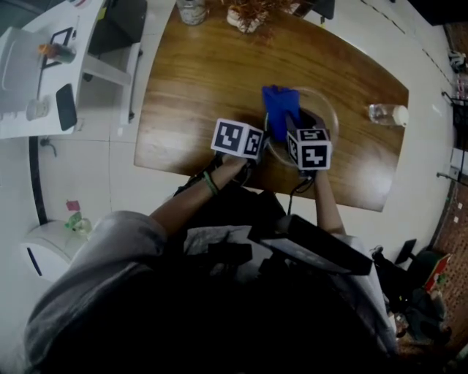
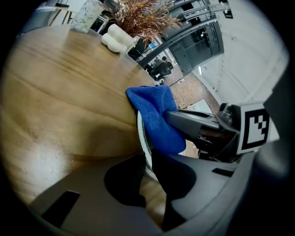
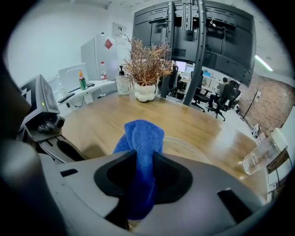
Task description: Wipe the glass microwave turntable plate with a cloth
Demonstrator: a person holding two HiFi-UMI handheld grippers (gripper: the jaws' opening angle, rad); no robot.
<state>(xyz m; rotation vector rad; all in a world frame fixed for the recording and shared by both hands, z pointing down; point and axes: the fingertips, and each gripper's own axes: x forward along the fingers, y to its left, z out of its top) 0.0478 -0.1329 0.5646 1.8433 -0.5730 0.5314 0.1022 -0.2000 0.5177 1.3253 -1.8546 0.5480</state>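
- Wooden table [image 1: 197, 109]: fills most of my head view, and everything I work with is at its near edge.
- Glass plate [image 1: 330, 111]: near the table's front edge, between my two claws. It looks round from above. The left gripper view sees it edge-on [image 2: 142, 136]. I can't tell if it lies flat or is raised a bit.
- Left gripper [image 2: 146, 161]: the jaws are pinched on the plate's near rim, one jaw on each side of the glass. In the head view its marker cube [image 1: 238, 139] is just left of the plate.
- Right gripper [image 3: 144, 159]: the jaws are clamped on the blue cloth [image 3: 143, 133], which bunches up out of them. It is held over the plate [image 3: 189, 150]. Its cube [image 1: 311, 148] is at the plate's near edge.
- Cloth, other views: from above it is a blue wad [image 1: 281, 109] on the left part of the plate. In the left gripper view it is pressed against the plate's face [image 2: 156, 120].
- Dried plant [image 3: 145, 64] in a white vase [image 3: 145, 92]: at the far edge of the table, well apart from the plate.
- Clear bottle [image 1: 387, 115]: lying on its side to the right of the plate, not touching it.
- Glass jar [image 1: 191, 11]: far edge, left of the plant.
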